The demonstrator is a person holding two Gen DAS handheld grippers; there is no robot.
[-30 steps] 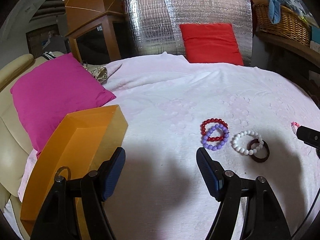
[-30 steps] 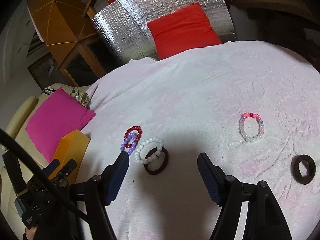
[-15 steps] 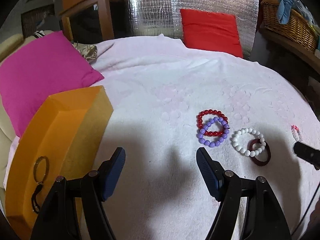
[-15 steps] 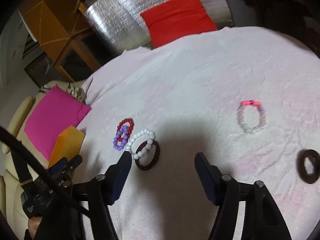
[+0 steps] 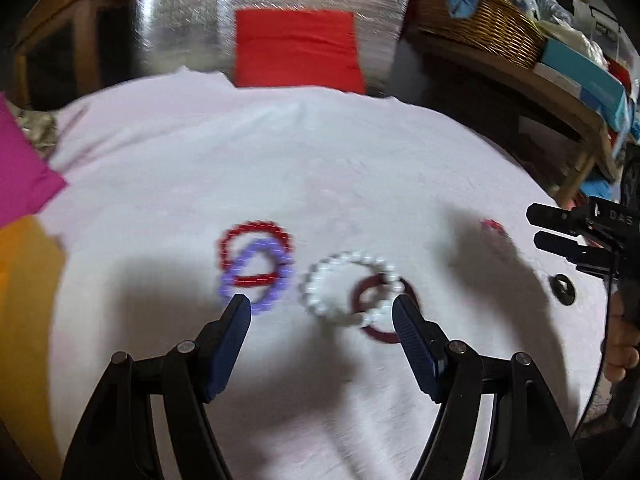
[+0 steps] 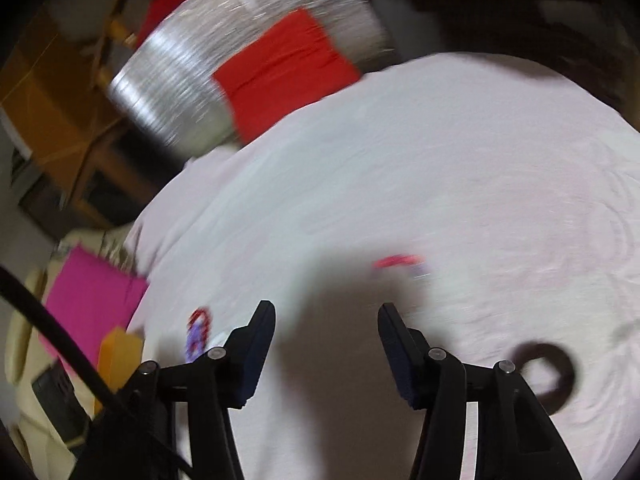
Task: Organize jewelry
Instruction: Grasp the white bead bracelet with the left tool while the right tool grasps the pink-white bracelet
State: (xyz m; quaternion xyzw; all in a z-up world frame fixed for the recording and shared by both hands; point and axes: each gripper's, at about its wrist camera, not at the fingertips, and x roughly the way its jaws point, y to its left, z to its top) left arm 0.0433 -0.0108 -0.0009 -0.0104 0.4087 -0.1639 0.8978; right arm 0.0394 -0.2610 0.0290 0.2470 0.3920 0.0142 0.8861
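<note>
Left wrist: my left hand-held gripper [image 5: 321,309] was released, empty, over the white bracelet [image 5: 349,289] overlapping the dark ring [image 5: 382,308]; I risked grabbing both.

Right wrist: my right hand-held gripper [image 6: 326,315] was spread, empty; the pink bracelet [image 6: 400,263] at 1 o'clock was blurred, easy to miss.

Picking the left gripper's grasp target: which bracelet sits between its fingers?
The white bead bracelet, centred ahead of the open left gripper. It overlaps a dark red ring; the purple bracelet sits by the left finger.

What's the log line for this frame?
left gripper: open, above white bracelet | right gripper: open, empty | purple bracelet: on cloth
</note>
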